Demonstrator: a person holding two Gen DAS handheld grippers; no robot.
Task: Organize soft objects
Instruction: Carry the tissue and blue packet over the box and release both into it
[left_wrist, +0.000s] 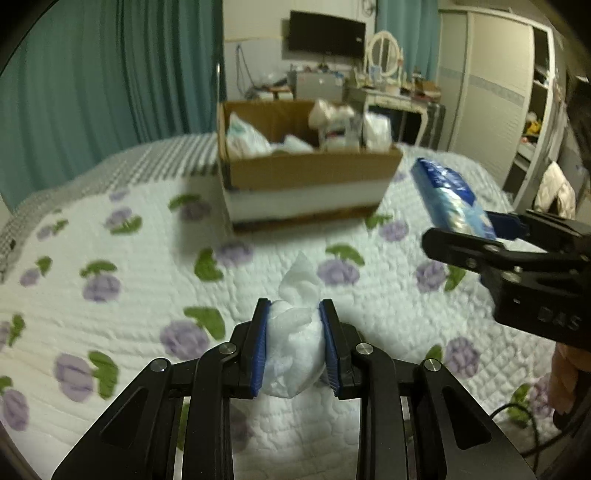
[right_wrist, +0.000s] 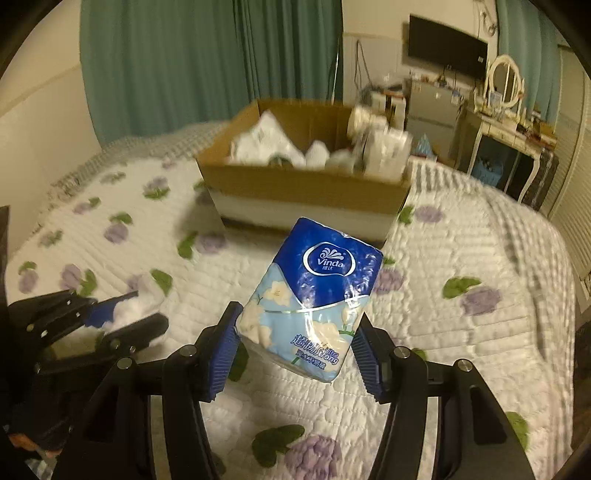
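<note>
My left gripper (left_wrist: 295, 314) is shut on a white crumpled plastic bag (left_wrist: 295, 339) and holds it just above the flowered bedspread (left_wrist: 129, 295). My right gripper (right_wrist: 299, 321) is shut on a blue Vinda tissue pack (right_wrist: 314, 291), held tilted in the air above the bed. That pack also shows in the left wrist view (left_wrist: 450, 195), to the right of my left gripper. The left gripper with the white bag shows in the right wrist view (right_wrist: 125, 310), low on the left. A cardboard box (left_wrist: 306, 170) holding several white soft packs stands on the bed ahead of both grippers.
Teal curtains (left_wrist: 110, 74) hang behind the bed. A dresser with a round mirror (left_wrist: 384, 51), a television (left_wrist: 325, 33) and a wardrobe (left_wrist: 491, 92) stand beyond the box. A black cable (left_wrist: 517, 413) lies on the bedspread at lower right.
</note>
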